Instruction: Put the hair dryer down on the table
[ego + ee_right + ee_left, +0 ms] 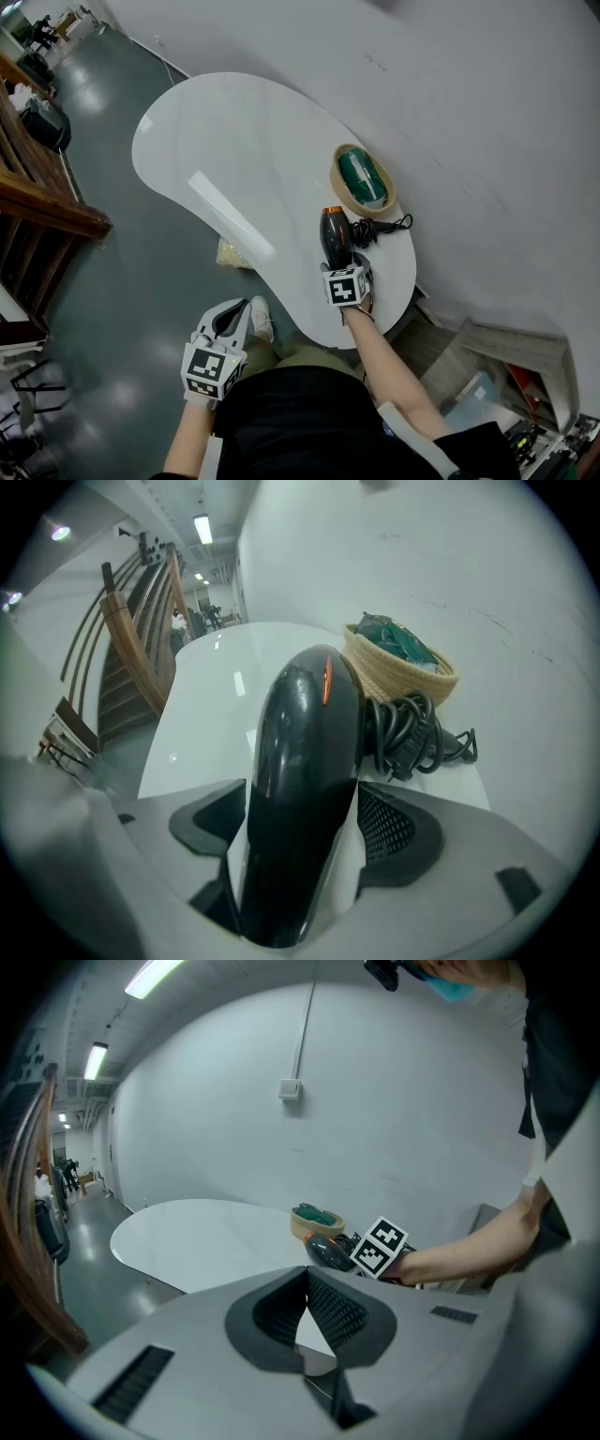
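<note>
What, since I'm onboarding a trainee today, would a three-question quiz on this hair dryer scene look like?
1. True or false: the hair dryer lies on the table.
2. What is in the woven basket? A. something green; B. a cup; C. nothing.
3. Which claw has the hair dryer between its open jaws?
Key: 1 true; 2 A; 3 the right claw.
</note>
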`<state>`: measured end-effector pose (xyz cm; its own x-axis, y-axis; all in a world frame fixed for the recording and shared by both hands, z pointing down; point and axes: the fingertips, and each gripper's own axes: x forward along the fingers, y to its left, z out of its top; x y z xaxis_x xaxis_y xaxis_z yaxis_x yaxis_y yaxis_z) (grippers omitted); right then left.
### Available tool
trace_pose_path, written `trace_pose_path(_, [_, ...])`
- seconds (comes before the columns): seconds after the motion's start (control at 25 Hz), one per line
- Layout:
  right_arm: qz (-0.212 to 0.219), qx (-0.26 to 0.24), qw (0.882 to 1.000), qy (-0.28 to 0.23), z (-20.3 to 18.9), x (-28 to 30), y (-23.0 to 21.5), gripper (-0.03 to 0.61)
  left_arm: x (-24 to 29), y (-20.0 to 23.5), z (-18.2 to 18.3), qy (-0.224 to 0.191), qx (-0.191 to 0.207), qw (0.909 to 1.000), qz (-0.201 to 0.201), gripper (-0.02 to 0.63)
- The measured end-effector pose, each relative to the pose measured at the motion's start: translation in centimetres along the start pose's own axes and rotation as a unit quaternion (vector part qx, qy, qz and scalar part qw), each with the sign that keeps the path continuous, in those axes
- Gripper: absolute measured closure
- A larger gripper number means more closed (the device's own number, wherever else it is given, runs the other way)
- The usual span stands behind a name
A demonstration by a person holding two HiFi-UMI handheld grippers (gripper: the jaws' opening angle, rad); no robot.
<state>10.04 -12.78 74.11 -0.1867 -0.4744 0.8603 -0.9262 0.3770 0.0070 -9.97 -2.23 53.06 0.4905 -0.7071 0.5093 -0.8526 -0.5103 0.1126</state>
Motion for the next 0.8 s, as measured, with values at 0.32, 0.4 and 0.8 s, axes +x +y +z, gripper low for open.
trace_pose_path(0.32, [0.028,0.038,0.998,-0.045,0.6,-3.2,0.0,0.219,0.4,-0.6,0.7,-0.010,0.006,0.9997,-0.023,0.604])
trace_pose_path(0.4, [0.036,0.060,0.996,-0.061,0.9,-4.4,-0.3,0.222,0.9,-1.0,0.9,-0.012,0.011,0.9993,-0.034,0.604])
trace_pose_path(0.8, [0.027,0.101,0.984,-0.145,2.4,-12.1,-2.1,0.403,3.6,-3.3,3.4,-0.035,0.024,0.9938,-0.103,0.604])
